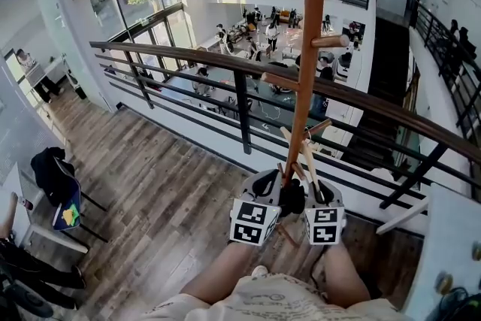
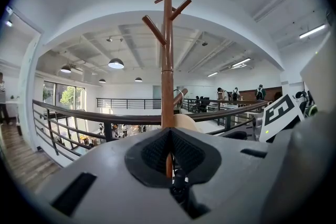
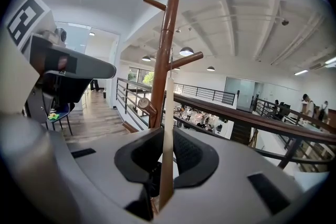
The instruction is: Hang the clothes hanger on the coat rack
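Observation:
The brown wooden coat rack (image 1: 306, 49) rises right in front of me, its pegs branching off high up. Both grippers hold a pale wooden clothes hanger (image 1: 310, 160) against the base of the pole. My left gripper (image 1: 276, 184) is shut on a thin brown part of the hanger (image 2: 168, 164); the hanger's pale shoulder (image 2: 185, 122) and metal hook (image 2: 179, 95) show just beyond the jaws, in front of the pole (image 2: 167, 60). My right gripper (image 1: 322, 192) is shut on the hanger's pale arm (image 3: 168, 134), which stands upright beside the rack (image 3: 164, 55).
A dark railing (image 1: 240, 79) runs directly behind the rack, with a drop to a lower floor where people are. A chair with a black jacket (image 1: 52, 171) stands at the left on the wood floor. A white surface (image 1: 451, 237) lies at the right.

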A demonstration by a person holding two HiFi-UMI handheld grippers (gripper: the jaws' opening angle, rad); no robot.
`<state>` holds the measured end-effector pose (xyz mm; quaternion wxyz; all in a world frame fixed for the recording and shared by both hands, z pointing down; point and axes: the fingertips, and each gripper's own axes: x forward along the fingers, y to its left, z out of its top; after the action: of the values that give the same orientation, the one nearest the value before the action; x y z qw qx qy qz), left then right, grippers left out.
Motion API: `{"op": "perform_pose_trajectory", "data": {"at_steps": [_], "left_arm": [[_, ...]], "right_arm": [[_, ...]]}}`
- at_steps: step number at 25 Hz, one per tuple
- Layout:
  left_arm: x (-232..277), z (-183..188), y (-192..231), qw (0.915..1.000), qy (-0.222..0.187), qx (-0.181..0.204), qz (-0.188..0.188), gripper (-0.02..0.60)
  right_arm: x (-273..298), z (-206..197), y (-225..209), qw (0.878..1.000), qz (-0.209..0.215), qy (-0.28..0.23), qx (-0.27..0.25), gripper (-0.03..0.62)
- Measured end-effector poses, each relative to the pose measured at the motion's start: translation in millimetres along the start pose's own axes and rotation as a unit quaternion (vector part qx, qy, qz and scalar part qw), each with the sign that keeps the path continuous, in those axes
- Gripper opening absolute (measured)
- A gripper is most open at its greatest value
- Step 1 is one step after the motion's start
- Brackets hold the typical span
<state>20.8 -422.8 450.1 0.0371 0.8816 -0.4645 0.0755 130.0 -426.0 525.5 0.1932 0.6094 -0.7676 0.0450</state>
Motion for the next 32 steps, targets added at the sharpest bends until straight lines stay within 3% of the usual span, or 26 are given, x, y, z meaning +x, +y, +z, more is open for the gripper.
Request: {"op": "perform_pose_trajectory", "data": {"at_steps": [32], "left_arm": [[13, -4, 2, 0.9999, 0.004, 0.001, -0.012, -0.003]], "right_arm": [[16, -20, 5, 0.999, -0.01, 0.029, -0.009, 0.052]]}}
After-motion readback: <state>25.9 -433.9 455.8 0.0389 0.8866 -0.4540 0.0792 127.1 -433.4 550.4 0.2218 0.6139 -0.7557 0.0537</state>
